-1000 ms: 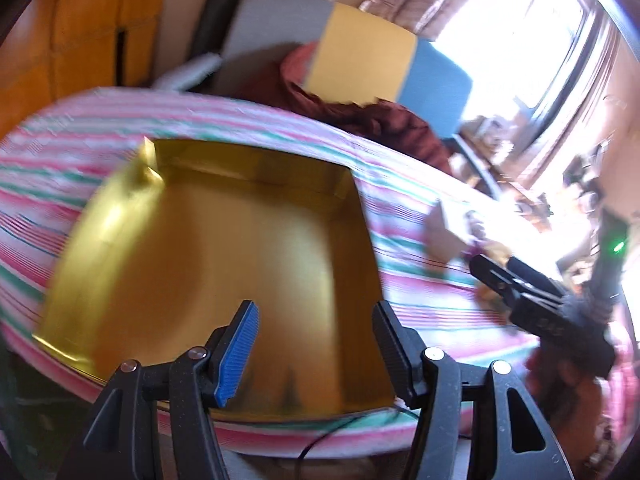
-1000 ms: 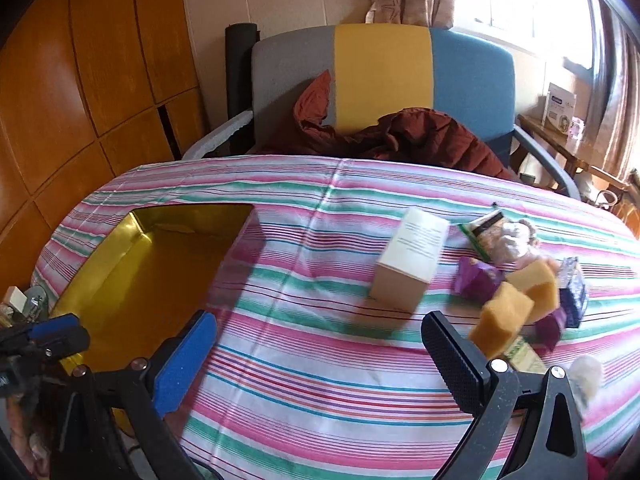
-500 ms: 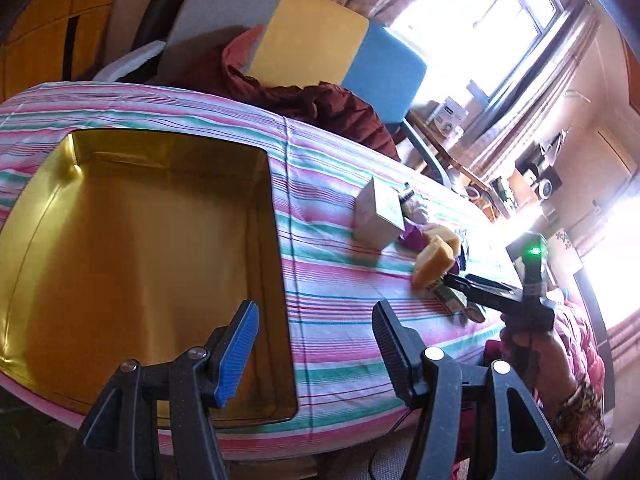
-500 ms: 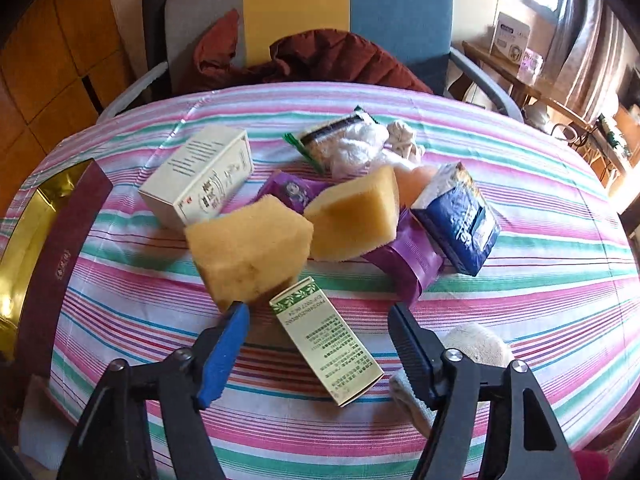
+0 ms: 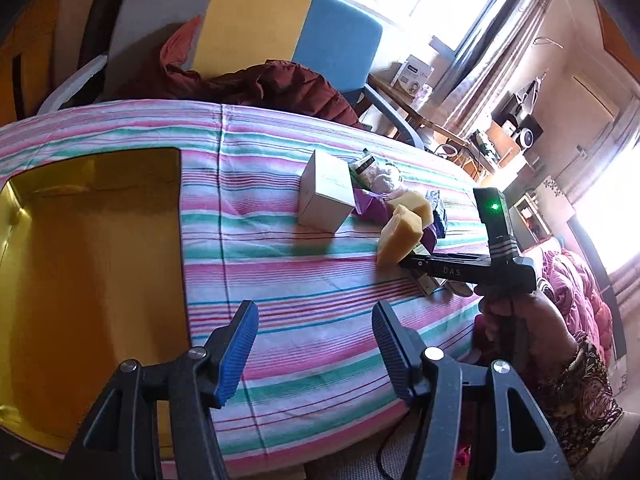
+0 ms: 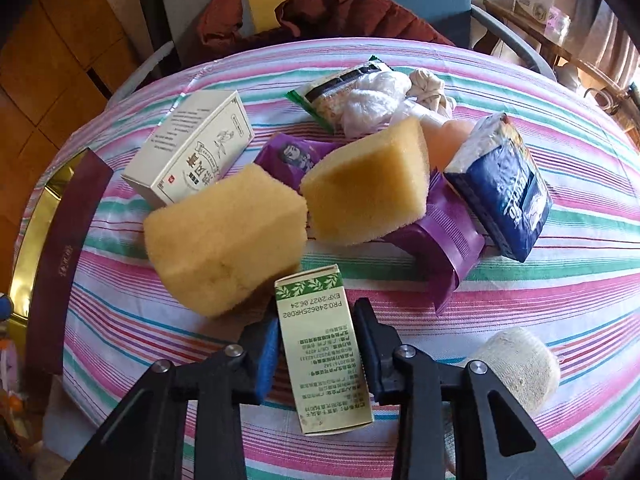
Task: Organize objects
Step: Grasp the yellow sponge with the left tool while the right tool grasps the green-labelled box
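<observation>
Step in hand: the green-leaf carton [image 6: 322, 350] is being gripped by the right gripper [image 6: 316, 354], judged as the start of a carry to the gold tray [image 5: 80, 248].
Carton, place: it lies flat on the striped bench [image 5: 304, 292], at the near edge of the heap, one end touching the nearer yellow sponge [image 6: 224, 240].
Carton, long axis: it runs along the gripper's own pointing line, so the two long sides are met by the jaws.
Right jaws: closed onto the carton, a pad pressed on each long side near its middle.
Left gripper [image 5: 314, 350]: its jaws are spread wide with nothing between them; bare cloth is seen under them.
Nearer hand: the right; the heap is well apart from the left jaws.
Tray, direction: to the left of the heap, just beside the left gripper.
</observation>
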The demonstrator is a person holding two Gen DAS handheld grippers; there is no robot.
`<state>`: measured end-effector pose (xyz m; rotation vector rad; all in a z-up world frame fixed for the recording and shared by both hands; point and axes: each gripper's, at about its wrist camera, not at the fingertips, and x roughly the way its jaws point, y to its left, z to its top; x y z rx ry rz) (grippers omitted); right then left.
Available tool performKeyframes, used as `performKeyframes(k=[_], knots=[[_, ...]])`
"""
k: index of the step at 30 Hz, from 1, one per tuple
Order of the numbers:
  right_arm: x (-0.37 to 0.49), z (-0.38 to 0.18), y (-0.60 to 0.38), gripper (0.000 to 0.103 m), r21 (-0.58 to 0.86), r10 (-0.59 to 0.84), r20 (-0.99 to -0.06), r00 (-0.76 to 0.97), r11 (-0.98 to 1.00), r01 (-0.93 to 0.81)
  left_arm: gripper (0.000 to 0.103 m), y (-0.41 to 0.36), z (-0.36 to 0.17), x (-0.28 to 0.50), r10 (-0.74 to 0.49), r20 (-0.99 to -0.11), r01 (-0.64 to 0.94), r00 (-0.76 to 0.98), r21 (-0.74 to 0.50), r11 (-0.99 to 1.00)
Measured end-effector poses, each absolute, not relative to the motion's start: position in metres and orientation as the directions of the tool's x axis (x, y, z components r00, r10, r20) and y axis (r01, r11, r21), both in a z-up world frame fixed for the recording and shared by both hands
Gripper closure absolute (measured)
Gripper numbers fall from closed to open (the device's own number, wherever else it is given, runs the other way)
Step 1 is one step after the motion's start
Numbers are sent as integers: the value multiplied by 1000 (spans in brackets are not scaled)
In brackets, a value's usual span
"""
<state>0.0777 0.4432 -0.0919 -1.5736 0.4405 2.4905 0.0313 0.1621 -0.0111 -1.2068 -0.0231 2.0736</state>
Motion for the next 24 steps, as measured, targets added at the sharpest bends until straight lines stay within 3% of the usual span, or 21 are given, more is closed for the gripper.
performKeyframes(k=[4,8,13,18,21,24], knots=[[83,-84,447,73,177,-9,-877,-481,-936,-304,43,197,-11,27,551,-763,-618,-338,-262,-741],[88,-68,462,73,215,8,-844,-537,-911,-352,41,232,-23,18,569,-771,-637,-288,-290,-715],[91,-62,483,73,293,4,-810,-587,-863,-411,41,286,-28,11,553,-781,-694,-290,-226,-683],[95,-60,496,73,354,5,-785,-620,-818,-454,41,329,-29,-4,594,-768,-719,-239,-271,-640],[96,-60,500,73,365,11,-779,-627,-806,-467,41,341,-45,-14,550,-802,-710,-231,-247,-659],[95,-59,498,73,355,17,-780,-625,-811,-465,39,326,-57,-16,602,-782,-693,-165,-343,-635]])
